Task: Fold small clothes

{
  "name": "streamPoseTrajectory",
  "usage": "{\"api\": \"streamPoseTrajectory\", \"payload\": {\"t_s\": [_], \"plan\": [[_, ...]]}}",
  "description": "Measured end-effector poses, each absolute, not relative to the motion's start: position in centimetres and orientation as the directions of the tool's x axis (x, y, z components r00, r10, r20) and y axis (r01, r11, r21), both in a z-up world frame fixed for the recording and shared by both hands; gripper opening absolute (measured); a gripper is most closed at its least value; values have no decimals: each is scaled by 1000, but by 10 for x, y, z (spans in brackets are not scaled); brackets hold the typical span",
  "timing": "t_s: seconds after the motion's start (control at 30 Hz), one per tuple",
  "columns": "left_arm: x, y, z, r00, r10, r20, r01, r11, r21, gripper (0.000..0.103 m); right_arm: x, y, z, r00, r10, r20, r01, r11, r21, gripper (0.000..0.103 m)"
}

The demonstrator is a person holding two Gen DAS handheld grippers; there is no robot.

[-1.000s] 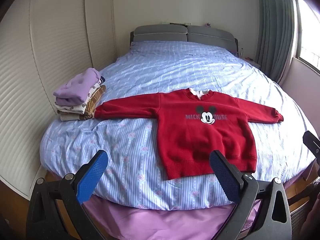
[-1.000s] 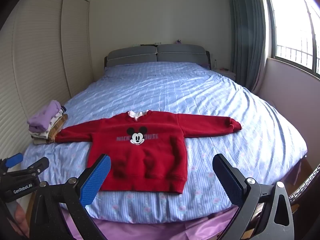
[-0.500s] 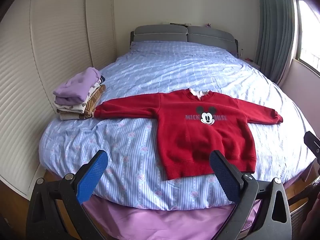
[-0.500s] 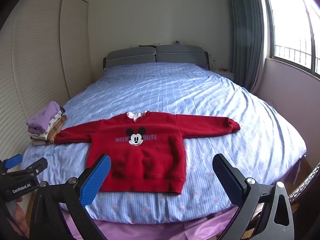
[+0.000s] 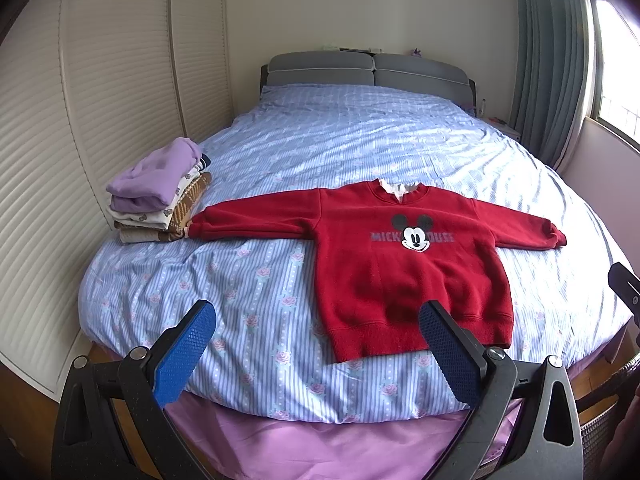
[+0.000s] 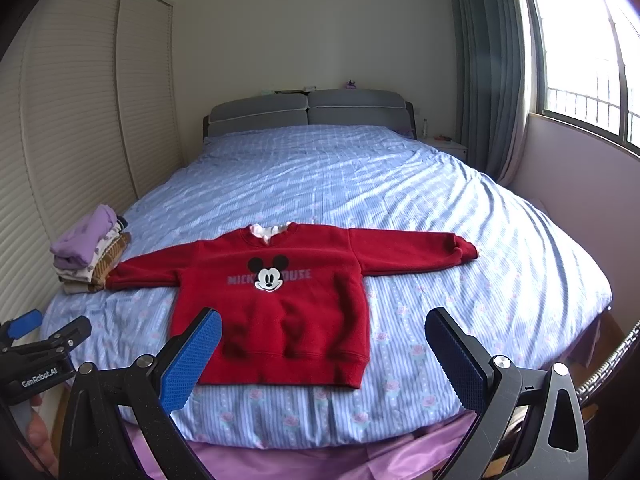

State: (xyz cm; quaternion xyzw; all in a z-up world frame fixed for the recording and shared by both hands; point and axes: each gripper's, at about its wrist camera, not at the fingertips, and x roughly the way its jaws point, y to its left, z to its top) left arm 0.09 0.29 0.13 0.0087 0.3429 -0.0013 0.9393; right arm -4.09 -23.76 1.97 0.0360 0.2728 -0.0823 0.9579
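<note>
Change: almost nothing has moved since a second ago; both views have only drifted a touch, and the sweater lies as before.
Bed [image 5: 360, 140]: stretches ahead of both grippers, covered in a blue striped sheet with roses, a purple layer showing under its near edge.
Red sweater [image 5: 400, 264]: spread flat, face up, sleeves out to both sides, just beyond the left gripper's right finger; its hem nearest the grippers.
Folded stack [image 5: 160, 196]: ahead and to the left of the left gripper, purple piece on top, touching the sweater's left cuff.
Left gripper [image 5: 316, 356]: released, fingers wide apart, holding nothing, short of the bed's edge.
Right gripper [image 6: 324, 360]: released too, empty, the sweater's hem beyond its left finger.
</note>
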Motion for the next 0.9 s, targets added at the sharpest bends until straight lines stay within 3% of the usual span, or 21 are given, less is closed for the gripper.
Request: {"api": "streamPoseTrajectory", "payload": {"t_s": [0.9], "plan": [[3,3,2,768,10,-640,2,1000,17,103,-40,-238,19,836,-137,-531,178,984,26,102]]}}
